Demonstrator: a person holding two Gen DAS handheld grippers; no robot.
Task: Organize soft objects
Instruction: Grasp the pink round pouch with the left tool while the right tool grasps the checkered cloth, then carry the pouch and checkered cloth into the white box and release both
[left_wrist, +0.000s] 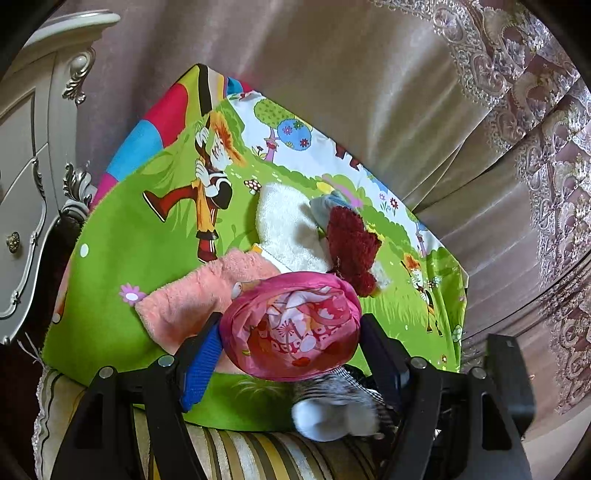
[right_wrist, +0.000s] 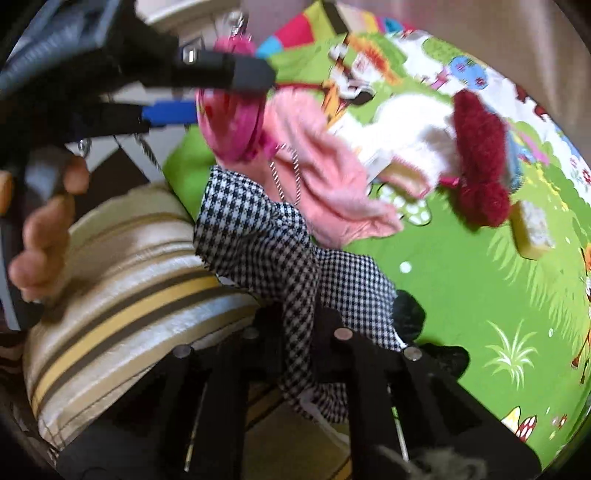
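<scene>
My left gripper (left_wrist: 291, 328) is shut on a pink patterned pouch (left_wrist: 295, 325), held just above the green cartoon cloth (left_wrist: 129, 258); it also shows in the right wrist view (right_wrist: 232, 122). My right gripper (right_wrist: 299, 325) is shut on a black-and-white houndstooth cloth (right_wrist: 266, 240), which hangs at the cloth's near edge and shows below the pouch in the left wrist view (left_wrist: 332, 391). A pink fluffy towel (left_wrist: 192, 299), a white plush (left_wrist: 288, 229) and a dark red knitted piece (left_wrist: 351, 247) lie in a heap on the cartoon cloth.
A striped cushion (right_wrist: 122, 266) lies under the cartoon cloth's near edge. A white carved cabinet (left_wrist: 29, 184) stands at the left. Beige and lace curtains (left_wrist: 480, 110) hang behind. A small yellowish block (right_wrist: 532, 229) lies on the cloth at the right.
</scene>
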